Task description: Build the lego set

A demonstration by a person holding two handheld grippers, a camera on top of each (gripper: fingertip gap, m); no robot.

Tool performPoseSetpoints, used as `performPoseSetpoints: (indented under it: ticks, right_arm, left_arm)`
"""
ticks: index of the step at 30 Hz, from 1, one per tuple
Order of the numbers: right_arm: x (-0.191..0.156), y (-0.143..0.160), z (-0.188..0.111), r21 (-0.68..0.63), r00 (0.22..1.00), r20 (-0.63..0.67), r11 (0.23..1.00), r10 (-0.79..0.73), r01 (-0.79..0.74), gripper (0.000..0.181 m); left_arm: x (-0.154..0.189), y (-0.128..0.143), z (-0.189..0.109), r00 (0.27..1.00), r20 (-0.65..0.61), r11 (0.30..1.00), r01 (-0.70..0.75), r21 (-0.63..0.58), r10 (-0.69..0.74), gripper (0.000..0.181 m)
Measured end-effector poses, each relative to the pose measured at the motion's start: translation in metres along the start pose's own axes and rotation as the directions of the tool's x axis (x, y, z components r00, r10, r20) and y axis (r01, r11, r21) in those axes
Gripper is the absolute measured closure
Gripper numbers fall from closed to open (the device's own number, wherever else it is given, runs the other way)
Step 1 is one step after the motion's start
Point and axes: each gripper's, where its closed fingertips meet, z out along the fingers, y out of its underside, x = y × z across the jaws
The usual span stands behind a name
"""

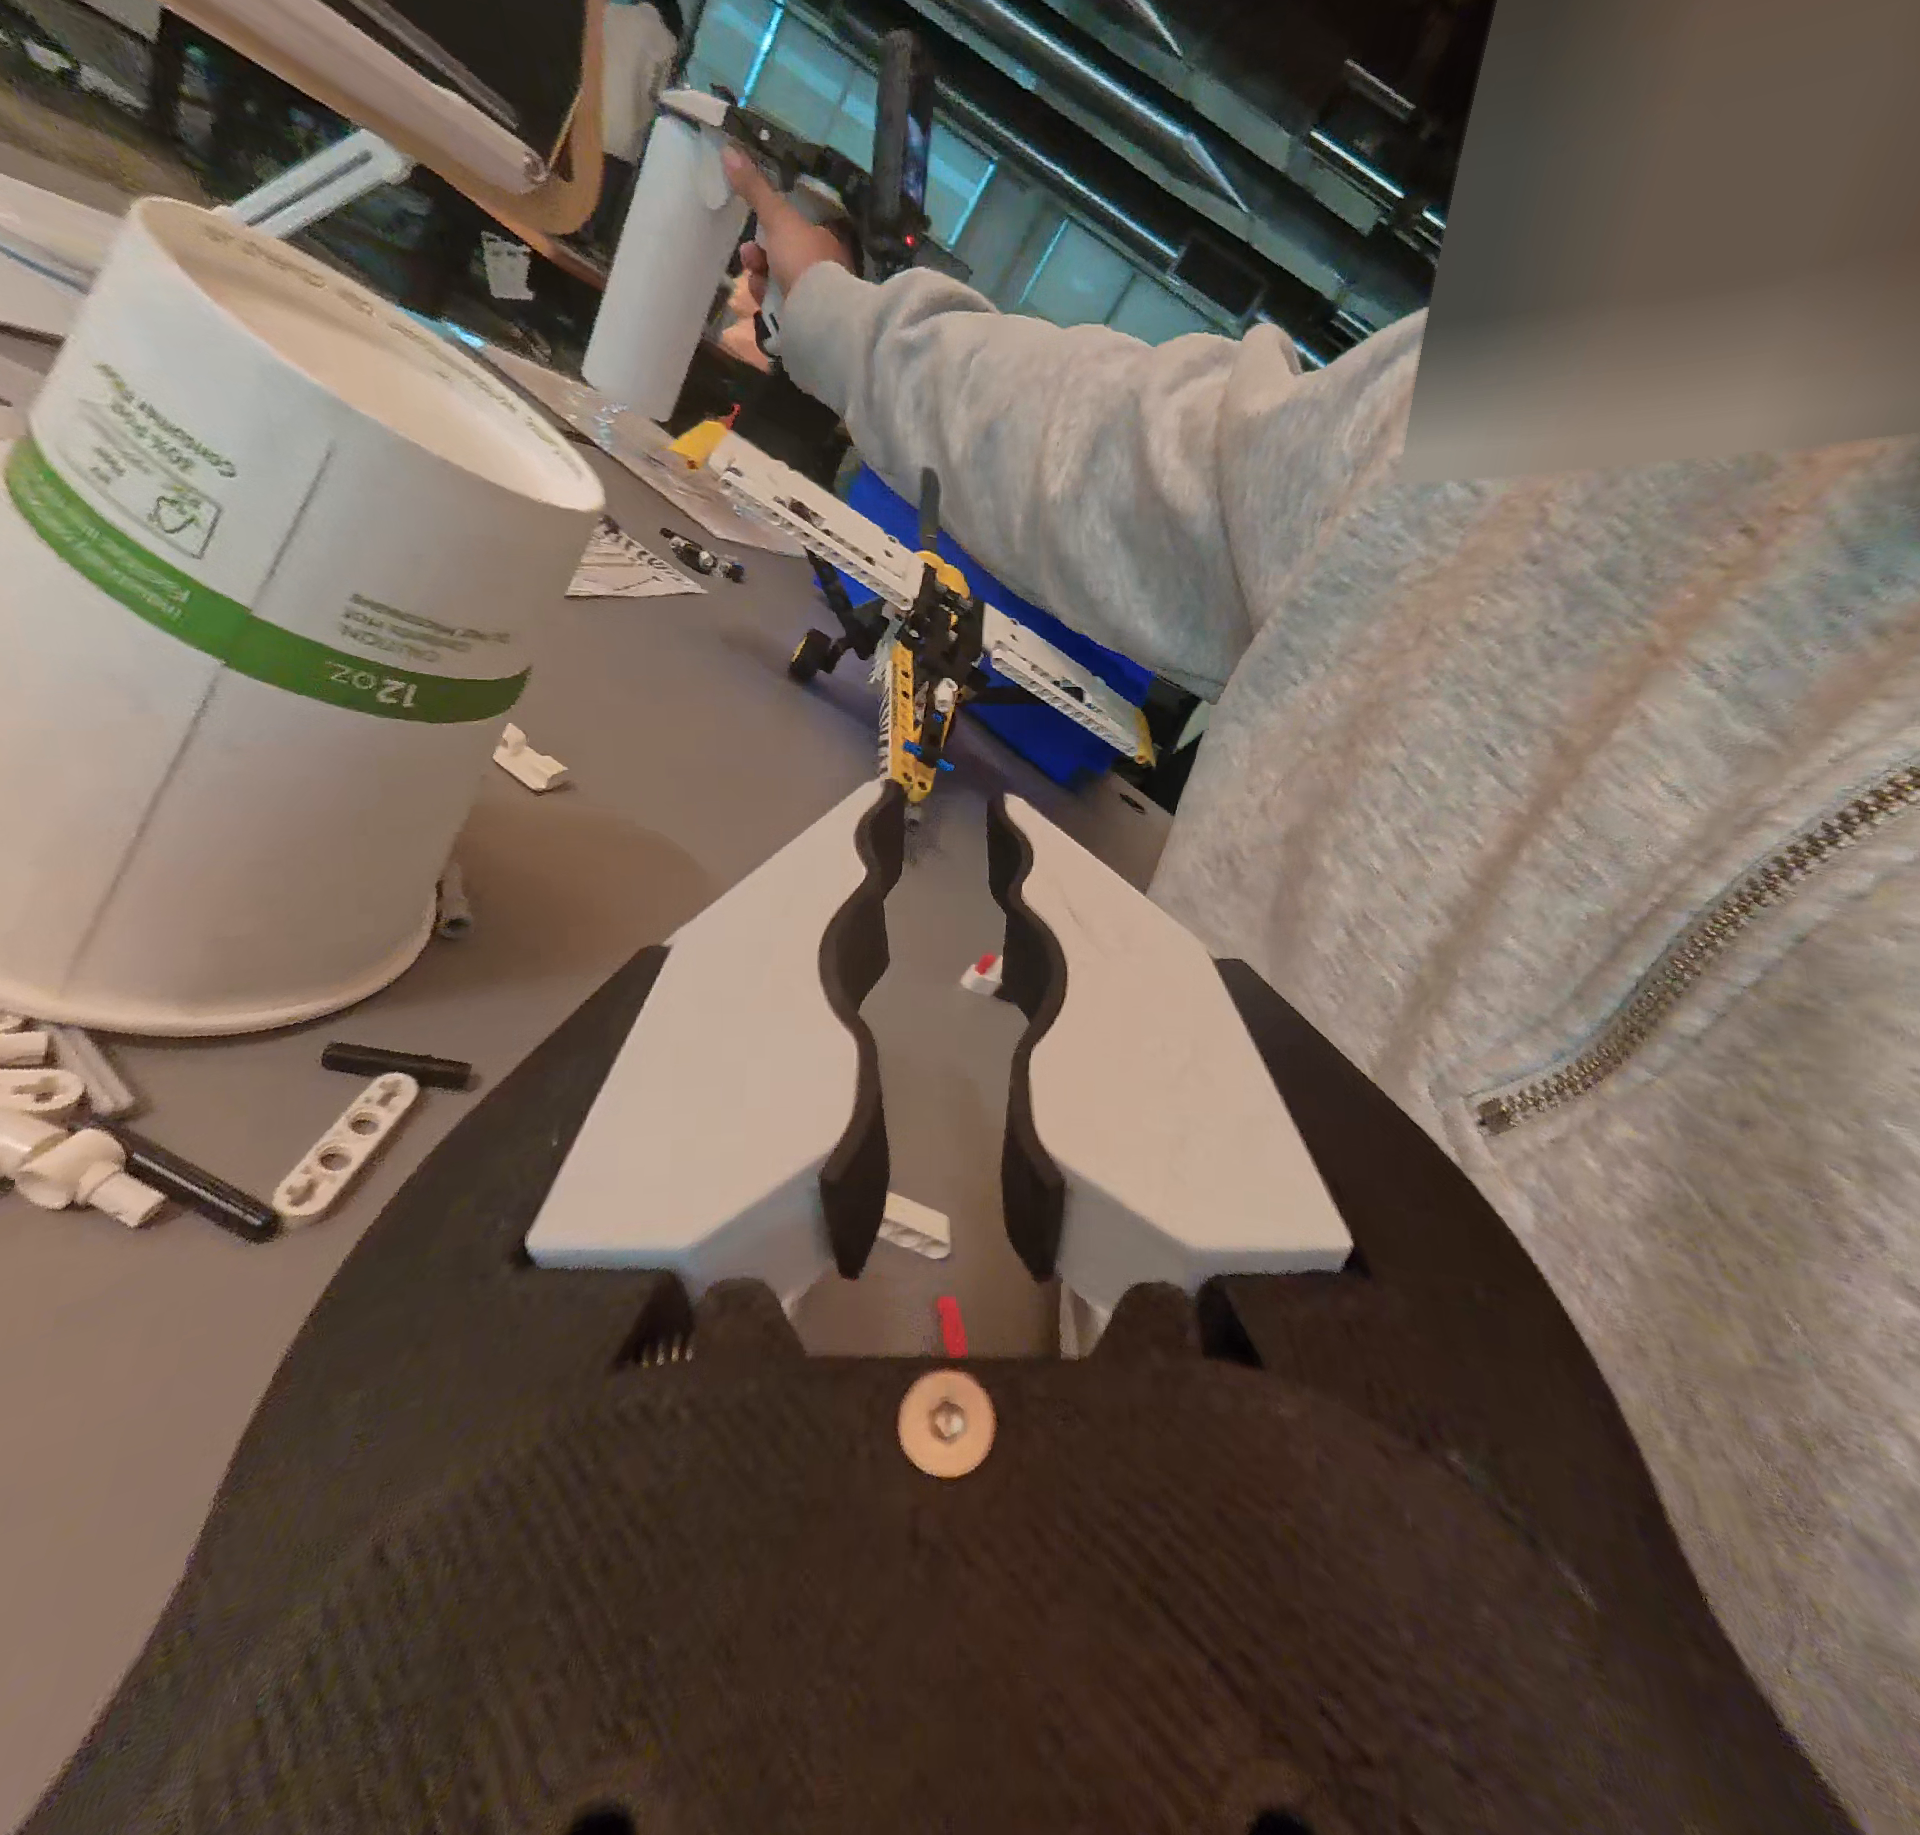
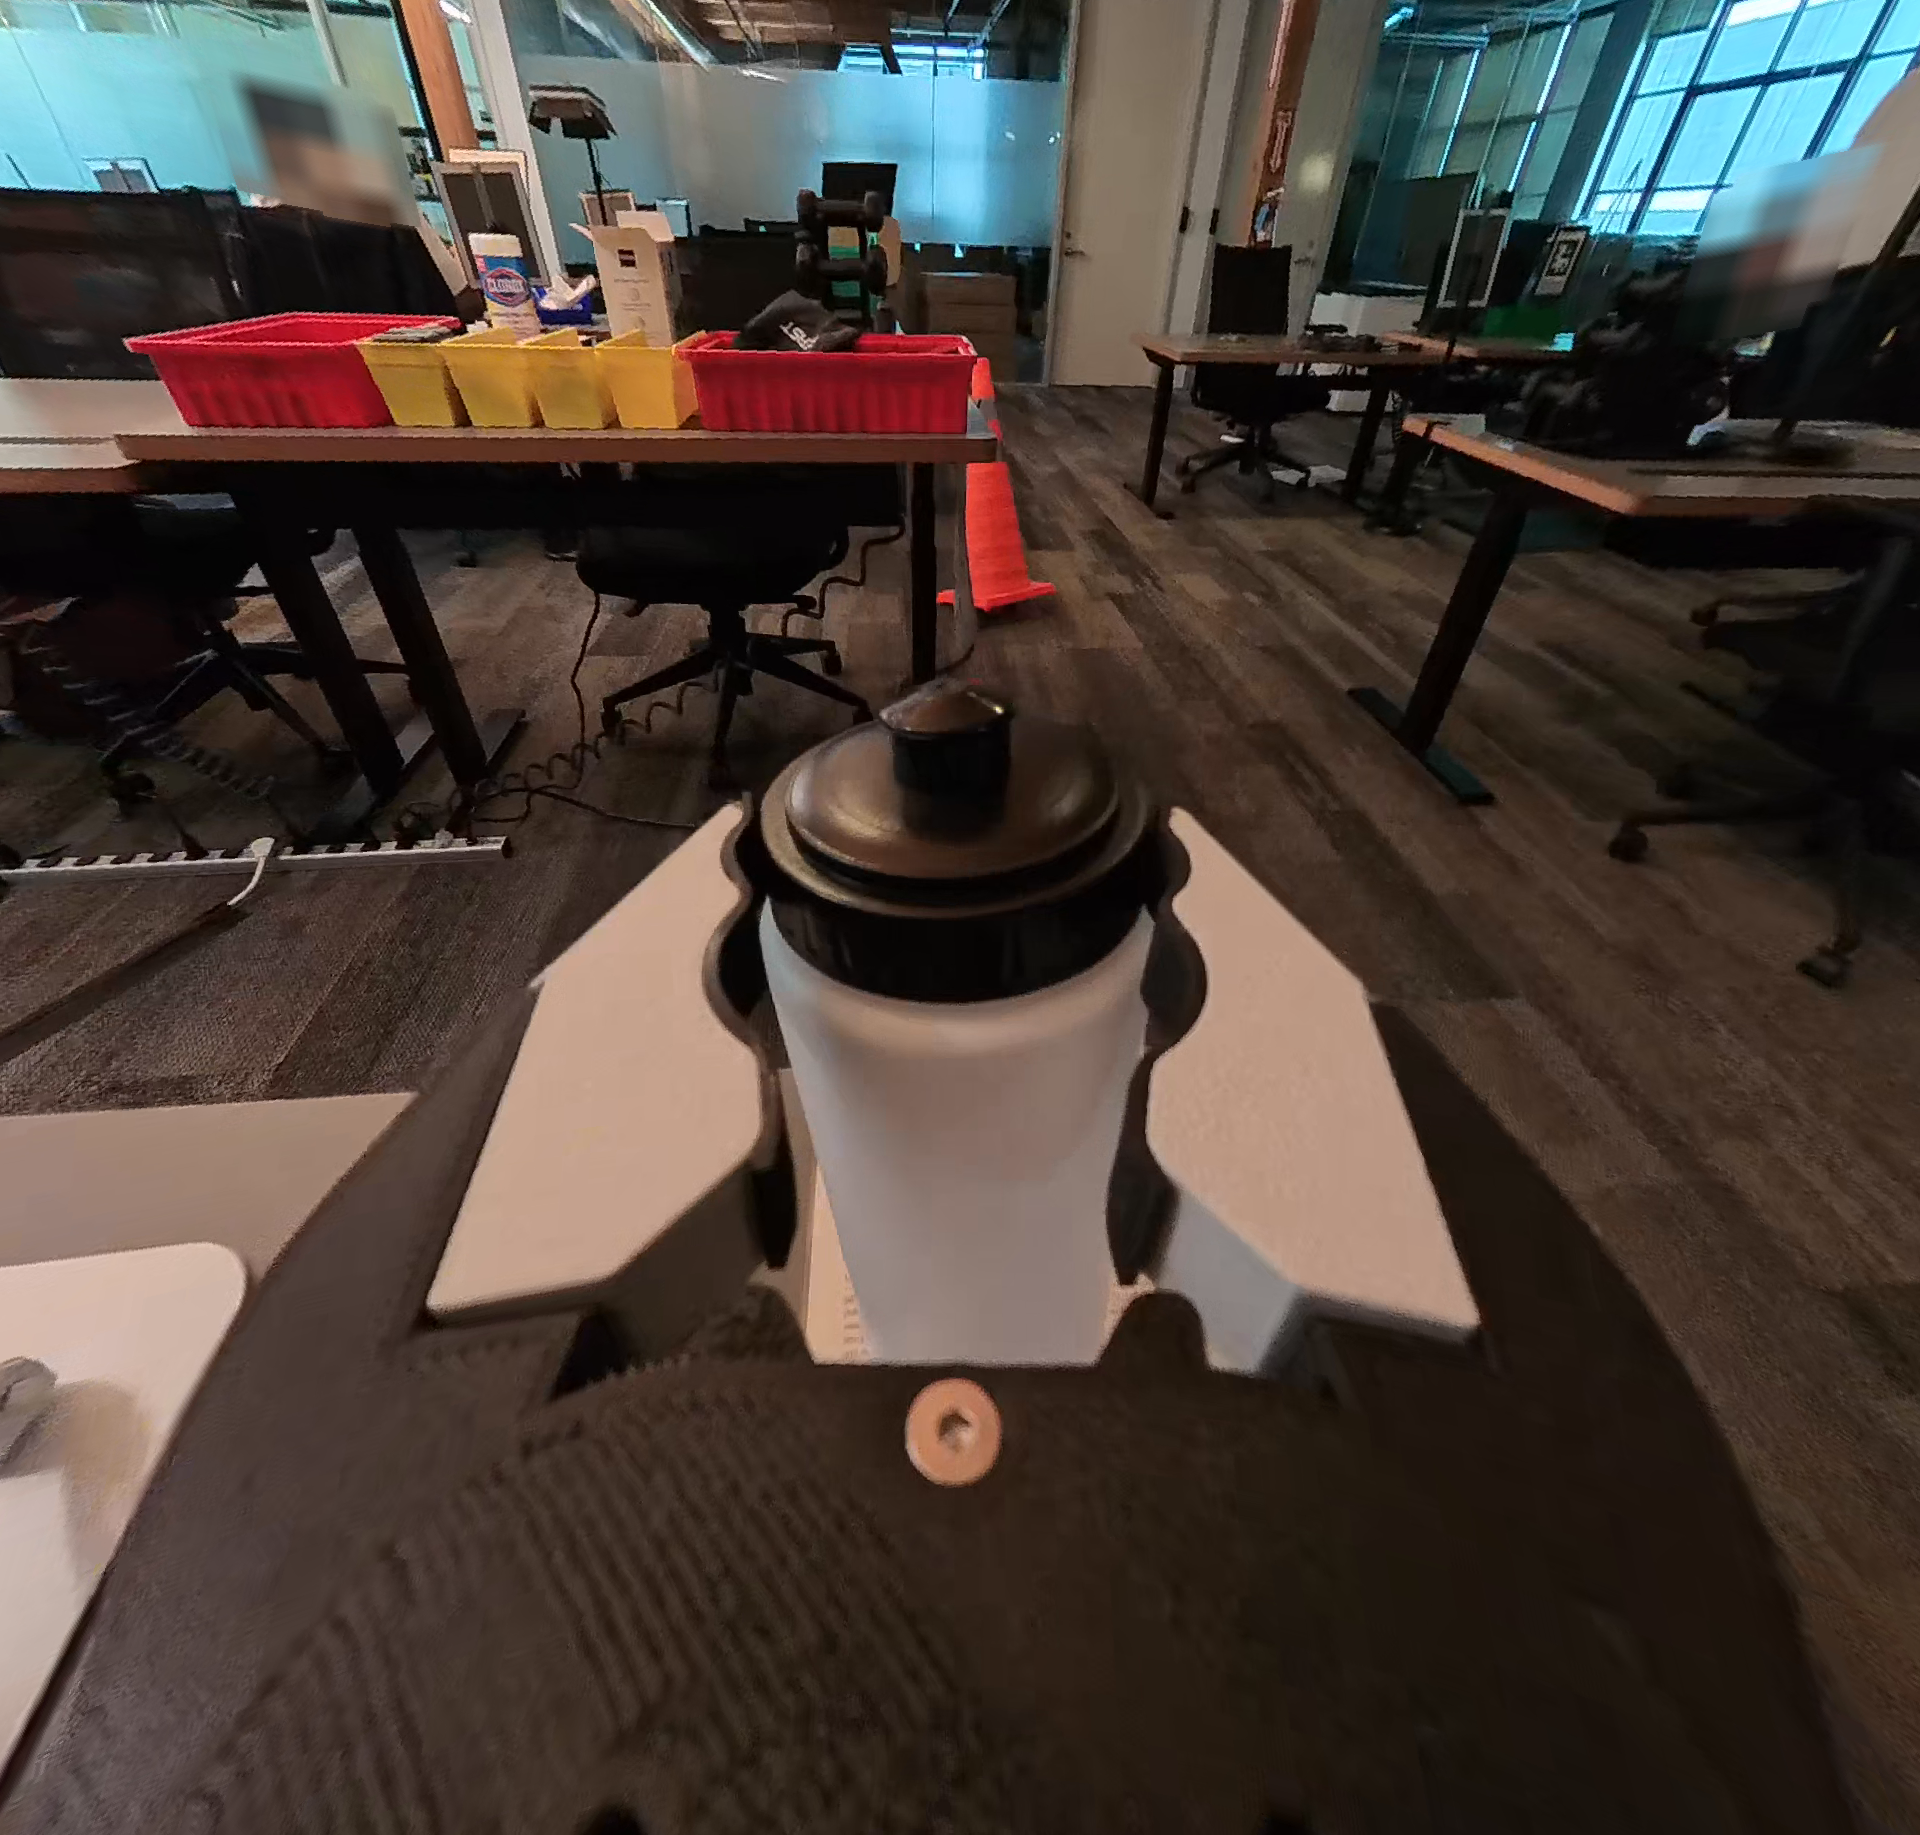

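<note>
The left gripper [image 1: 940,819] holds nothing: its jaws stand a little apart over the grey table [image 1: 644,746], with only a small white-and-red piece [image 1: 982,973], a white beam [image 1: 914,1226] and a red pin [image 1: 951,1326] lying on the surface seen between them. Just past the fingertips stands the lego plane [image 1: 925,632], its yellow-and-black body pointing toward the jaws, white wings spread and a black wheel [image 1: 812,655] fitted. To the left of the jaws loose parts remain unplaced: a white perforated beam [image 1: 348,1146], black axles [image 1: 395,1065] and white connectors [image 1: 73,1167], beside an upturned paper cup [image 1: 260,622].

The right gripper [image 2: 956,954] is clamped on a white water bottle [image 2: 961,1141] with a black cap [image 2: 948,798], lifted away from the build and facing the office floor; from the left wrist view it shows well beyond the plane.

Judging by this, the model looks largely assembled, yet the scattered pieces suggest more steps remain, and no building is under way right now.
</note>
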Motion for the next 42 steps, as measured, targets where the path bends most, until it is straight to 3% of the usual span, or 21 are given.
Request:
performPoseSetpoints:
  ticks: [7,14,18,22,24,26,29,32,33,34,37,39,42]
  right_arm:
    - [0.012,0.031,0.019,-0.031,0.997,0.013,0.997,0.07,-0.069,0.107]
    - [0.013,0.029,0.015,-0.038,0.998,0.017,0.997,0.068,-0.067,0.101]
    - [0.018,0.001,0.001,0.02,0.994,0.007,0.994,0.106,-0.106,0.085]
    - [0.001,-0.058,-0.037,0.139,0.995,0.06,0.987,0.076,-0.083,0.08]
    - [-0.036,-0.097,-0.071,0.226,0.99,0.132,0.974,-0.053,0.022,0.079]
    - [-0.092,-0.122,-0.115,0.304,0.938,0.212,0.931,-0.274,0.203,0.079]
    - [-0.185,-0.126,-0.192,0.422,0.773,0.297,0.803,-0.561,0.42,0.088]
    - [-0.277,-0.122,-0.283,0.652,0.635,0.3,0.639,-0.712,0.409,0.115]
    - [-0.309,-0.111,-0.31,0.695,0.574,0.335,0.607,-0.747,0.385,0.119]
    - [-0.34,-0.092,-0.331,0.683,0.503,0.428,0.633,-0.751,0.364,0.119]
    - [-0.422,-0.026,-0.379,0.499,0.289,0.761,0.808,-0.581,0.313,0.104]
    - [-0.459,0.015,-0.398,0.426,0.178,0.845,0.835,-0.504,0.348,0.095]
    - [-0.493,0.077,-0.414,0.255,0.074,0.944,0.855,-0.321,0.451,0.07]
  left_arm:
    - [-0.003,-0.001,0.001,1.0,0.017,1.0,-0.002,0.0,0.002,0.167]
    - [-0.004,-0.001,0.001,1.0,0.022,1.0,-0.009,0.002,0.009,0.167]
    - [-0.004,-0.002,0.001,1.0,0.018,1.0,-0.003,0.007,0.003,0.167]
    - [0.0,0.0,0.002,1.0,0.005,1.0,-0.02,-0.002,0.02,0.167]
    - [0.003,0.001,0.002,0.999,0.0,0.999,-0.038,-0.006,0.038,0.167]
    - [0.006,0.002,0.002,0.999,-0.005,0.999,-0.054,-0.005,0.054,0.167]
    - [0.009,0.0,0.0,0.998,-0.012,0.998,-0.066,0.008,0.066,0.167]
    - [0.011,-0.003,-0.002,0.997,-0.014,0.997,-0.069,0.029,0.069,0.167]
    - [0.012,-0.004,-0.003,0.997,-0.016,0.997,-0.07,0.036,0.07,0.167]
    - [0.012,-0.004,-0.004,0.997,-0.018,0.997,-0.07,0.041,0.071,0.167]
    - [0.014,-0.006,-0.006,0.997,-0.021,0.996,-0.067,0.054,0.068,0.167]
    - [0.014,-0.007,-0.007,0.997,-0.02,0.996,-0.068,0.063,0.069,0.167]
    - [0.014,-0.006,-0.007,0.998,-0.024,0.997,-0.058,0.058,0.06,0.166]
